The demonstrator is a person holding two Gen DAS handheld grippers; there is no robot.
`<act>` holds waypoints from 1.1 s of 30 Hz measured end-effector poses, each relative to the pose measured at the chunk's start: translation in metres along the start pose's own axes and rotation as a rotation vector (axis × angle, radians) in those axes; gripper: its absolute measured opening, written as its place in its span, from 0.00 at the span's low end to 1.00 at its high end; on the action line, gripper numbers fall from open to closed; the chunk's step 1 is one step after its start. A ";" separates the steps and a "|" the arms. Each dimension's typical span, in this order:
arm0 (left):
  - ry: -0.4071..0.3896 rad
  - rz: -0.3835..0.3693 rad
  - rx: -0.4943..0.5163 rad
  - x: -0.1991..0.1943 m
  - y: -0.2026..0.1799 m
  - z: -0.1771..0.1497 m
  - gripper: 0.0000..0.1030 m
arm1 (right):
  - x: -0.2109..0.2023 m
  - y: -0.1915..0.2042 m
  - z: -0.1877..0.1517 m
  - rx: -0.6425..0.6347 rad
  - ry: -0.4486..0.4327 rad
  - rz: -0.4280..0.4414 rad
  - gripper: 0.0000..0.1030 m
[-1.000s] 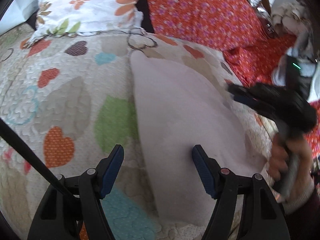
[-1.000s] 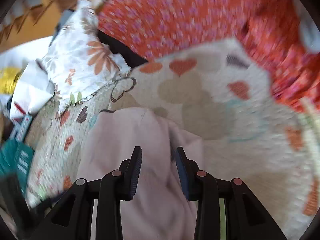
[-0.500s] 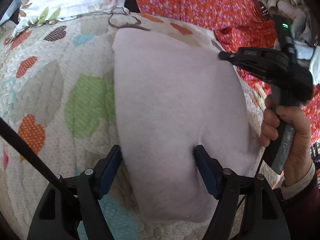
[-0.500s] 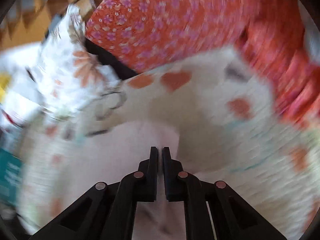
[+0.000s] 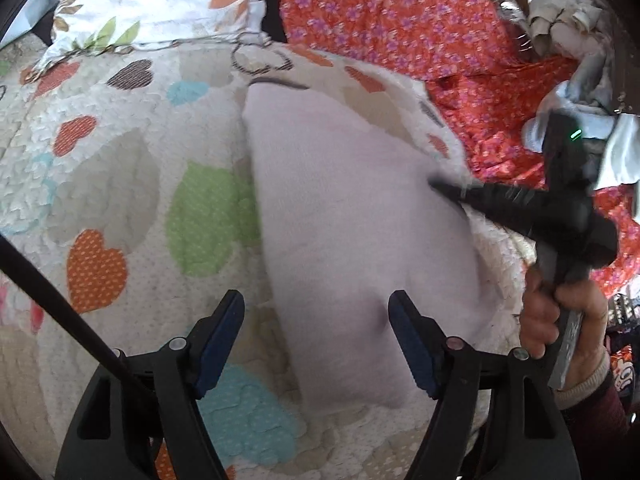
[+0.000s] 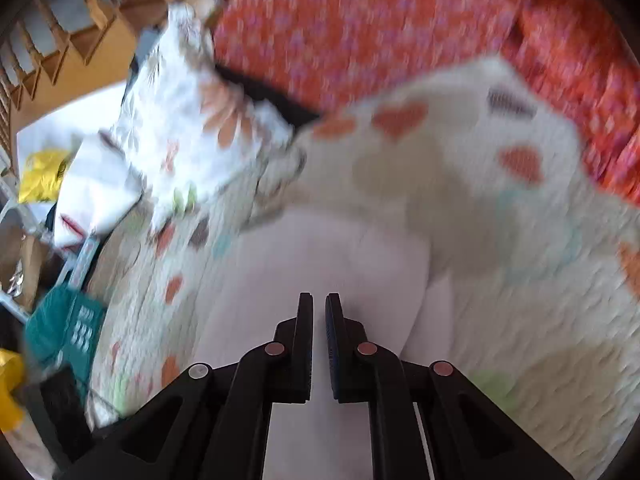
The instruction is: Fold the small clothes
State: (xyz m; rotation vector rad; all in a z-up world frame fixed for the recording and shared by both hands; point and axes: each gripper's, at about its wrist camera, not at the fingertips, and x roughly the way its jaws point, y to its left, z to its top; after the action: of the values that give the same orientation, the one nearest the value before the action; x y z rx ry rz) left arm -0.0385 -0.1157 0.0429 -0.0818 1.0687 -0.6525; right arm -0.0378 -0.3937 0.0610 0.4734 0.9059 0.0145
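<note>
Pale pink garment (image 5: 352, 216) lies flat on heart-print quilt (image 5: 120, 168), below floral pillow (image 5: 160, 0). Your right gripper (image 6: 319, 344) is clenched at garment's far-right edge, apparently pinching cloth; blur hides contact. Your left gripper (image 5: 316, 344) gapes over near edge, gripping nothing. Pinch near corner too, then lift both evenly so fold lands square.

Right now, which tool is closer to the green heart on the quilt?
Left. The left tool hangs open just beside the green heart; the right tool sits shut across the pale pink garment, on its far edge.
</note>
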 end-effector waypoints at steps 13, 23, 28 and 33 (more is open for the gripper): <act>0.046 0.012 -0.013 0.010 0.009 -0.022 0.72 | -0.052 0.007 -0.050 -0.055 -0.072 0.060 0.13; -0.250 0.301 0.097 -0.068 -0.004 -0.054 0.81 | -0.050 0.003 -0.100 -0.008 0.011 -0.113 0.26; -0.493 0.543 0.099 -0.120 -0.011 -0.068 1.00 | -0.066 0.006 -0.114 -0.015 -0.067 -0.098 0.27; -0.432 0.469 0.056 -0.129 -0.006 -0.053 1.00 | -0.086 0.030 -0.121 -0.104 -0.177 -0.108 0.27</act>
State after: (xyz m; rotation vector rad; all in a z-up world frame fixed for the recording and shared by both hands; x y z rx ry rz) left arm -0.1258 -0.0392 0.1207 0.0747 0.6170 -0.2214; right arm -0.1776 -0.3374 0.0747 0.3233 0.7515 -0.0779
